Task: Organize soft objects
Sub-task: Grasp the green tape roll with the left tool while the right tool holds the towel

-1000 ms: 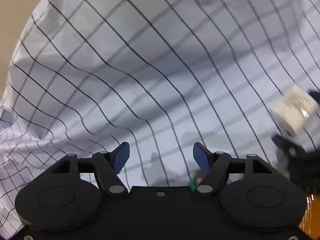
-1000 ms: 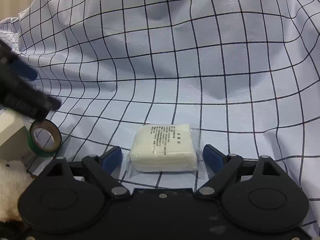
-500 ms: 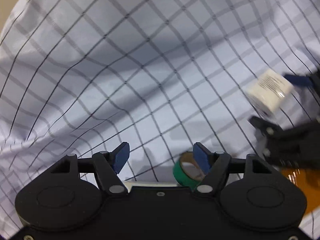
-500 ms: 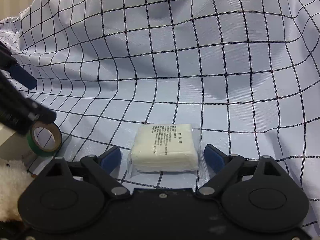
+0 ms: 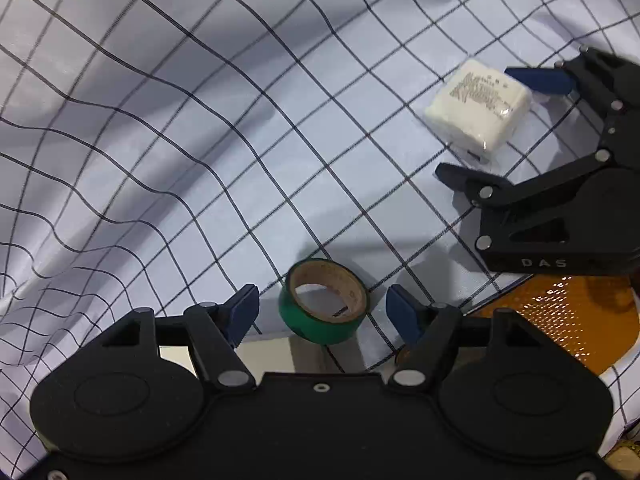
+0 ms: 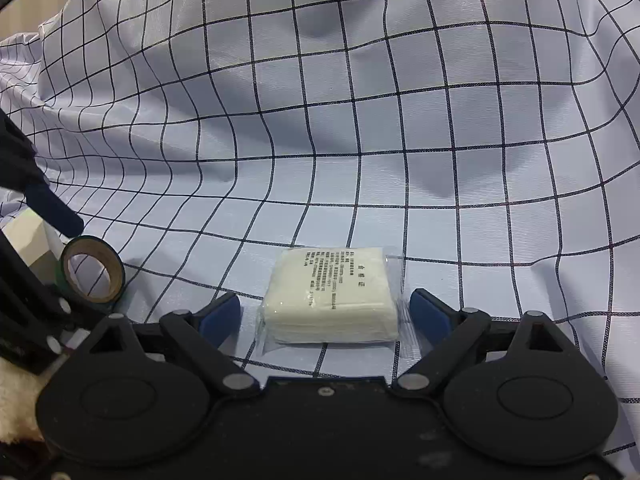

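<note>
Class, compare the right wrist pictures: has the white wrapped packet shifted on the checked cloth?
No. The white packet sits on the same squares of the checked cloth, between the open right gripper.

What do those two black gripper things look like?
Both are matte black plastic. The left gripper has two round discs on its body, angled arms with silver rivets, and dark blue pads on its fingers. The right gripper matches; seen from the side, its body shows the pale letters DAS.

The right gripper [image 5: 520, 128] body reads "DAS"; print on the white packet [image 6: 330, 296] is illegible.
</note>
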